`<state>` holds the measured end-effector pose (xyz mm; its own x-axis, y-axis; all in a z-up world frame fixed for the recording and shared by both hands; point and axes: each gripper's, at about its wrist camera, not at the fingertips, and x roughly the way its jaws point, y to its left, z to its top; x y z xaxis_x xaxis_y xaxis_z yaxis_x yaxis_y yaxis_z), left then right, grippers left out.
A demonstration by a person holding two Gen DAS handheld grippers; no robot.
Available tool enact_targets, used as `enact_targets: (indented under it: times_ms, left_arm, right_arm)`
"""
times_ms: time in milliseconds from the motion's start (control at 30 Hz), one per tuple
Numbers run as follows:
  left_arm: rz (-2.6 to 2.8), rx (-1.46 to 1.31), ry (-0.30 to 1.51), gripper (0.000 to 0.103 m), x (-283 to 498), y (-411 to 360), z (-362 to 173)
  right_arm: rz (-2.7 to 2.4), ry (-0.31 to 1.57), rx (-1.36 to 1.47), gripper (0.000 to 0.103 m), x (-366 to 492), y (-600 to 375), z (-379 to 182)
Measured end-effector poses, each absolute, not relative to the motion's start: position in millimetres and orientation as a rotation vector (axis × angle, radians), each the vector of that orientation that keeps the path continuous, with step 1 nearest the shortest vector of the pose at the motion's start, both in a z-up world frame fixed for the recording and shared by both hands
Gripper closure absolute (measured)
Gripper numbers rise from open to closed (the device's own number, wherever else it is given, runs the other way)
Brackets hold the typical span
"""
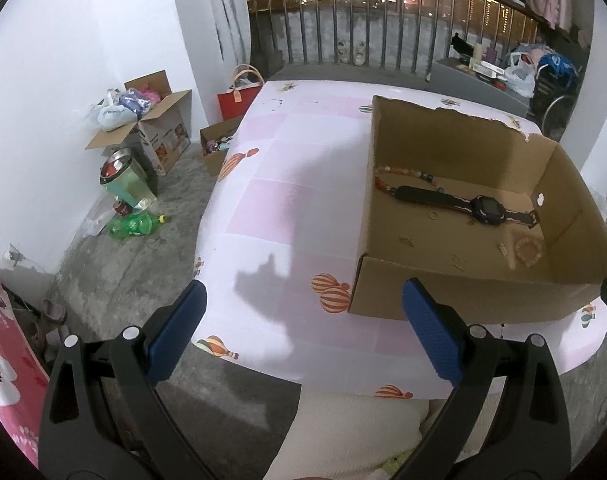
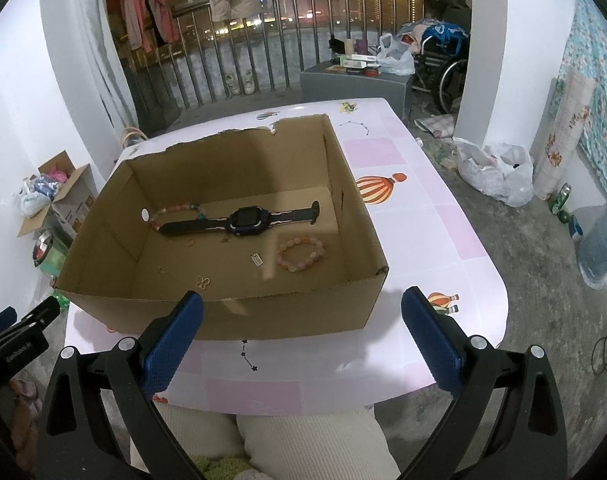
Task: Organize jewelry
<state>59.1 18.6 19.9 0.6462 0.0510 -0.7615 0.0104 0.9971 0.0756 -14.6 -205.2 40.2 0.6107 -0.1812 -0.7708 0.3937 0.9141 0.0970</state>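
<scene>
Presently, in the left wrist view, the left gripper (image 1: 303, 336) is hovering wide open and empty near the table (image 1: 263, 208) edge, the cardboard box (image 1: 455, 292) sitting to its right.

In the right wrist view, the right gripper (image 2: 303, 338) is hanging equally open and empty before the box, which is holding the watch (image 2: 243, 220), pink bracelet (image 2: 301, 255) and multicoloured bead string (image 2: 175, 210); any reach is best going down over the near wall.

Green plastic bottle (image 1: 137, 225) on the concrete floor, wheelchair (image 2: 443, 68) by the railing (image 2: 263, 52), white bag (image 2: 493, 172).
</scene>
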Motion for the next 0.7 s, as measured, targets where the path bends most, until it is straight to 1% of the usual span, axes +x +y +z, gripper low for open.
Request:
enact_targets:
  times_ms: [700]
  left_arm:
    - [0.003,0.067,0.85,0.009,56.9,25.9,25.5]
  right_arm:
    - [-0.35,0.848,0.281,0.007,-18.5,-206.6,37.5]
